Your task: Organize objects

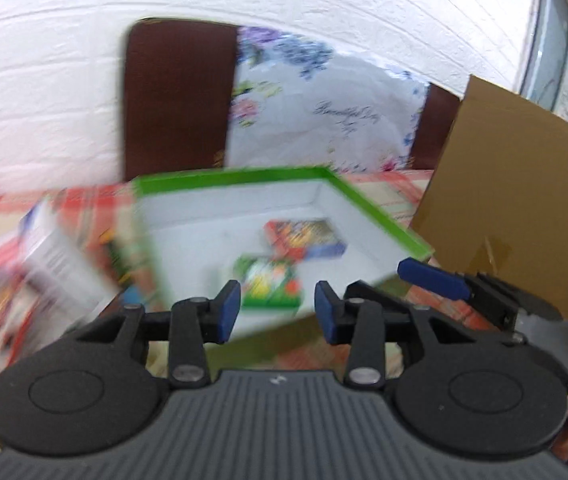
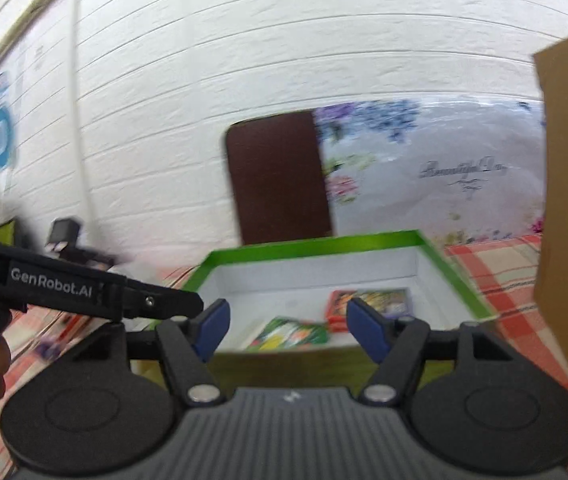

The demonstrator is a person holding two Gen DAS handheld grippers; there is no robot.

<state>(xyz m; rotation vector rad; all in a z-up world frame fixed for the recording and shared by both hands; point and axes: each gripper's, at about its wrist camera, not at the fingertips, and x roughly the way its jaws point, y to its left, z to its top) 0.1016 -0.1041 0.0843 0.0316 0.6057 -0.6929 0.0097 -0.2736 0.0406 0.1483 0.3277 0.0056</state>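
Two bright packets [image 1: 304,238] lie in the green-rimmed box [image 1: 368,204] mid-table, more boxes [image 1: 56,256] blurred at its left. Both left gripper [image 1: 277,309] and right gripper [image 2: 288,326] hover near, fingers apart, empty. Between picks, I'd say: next reach left for another.

The left gripper [image 1: 277,307] is showing matt black plastic arms, blue rubbery-looking pads [image 1: 228,310] and dull metal rivets, above a ribbed grey body. The right gripper [image 2: 288,326] is presenting the same finish. The green-rimmed box [image 1: 368,204] is appearing as smooth card with a white matt interior. The two packets [image 1: 304,238] inside are looking like glossy printed paper. The checked tablecloth [image 2: 496,268] is reading as cloth; the brown board [image 1: 516,184] is showing plain matt cardboard. The wall [image 2: 244,40] is showing rough white-painted brick
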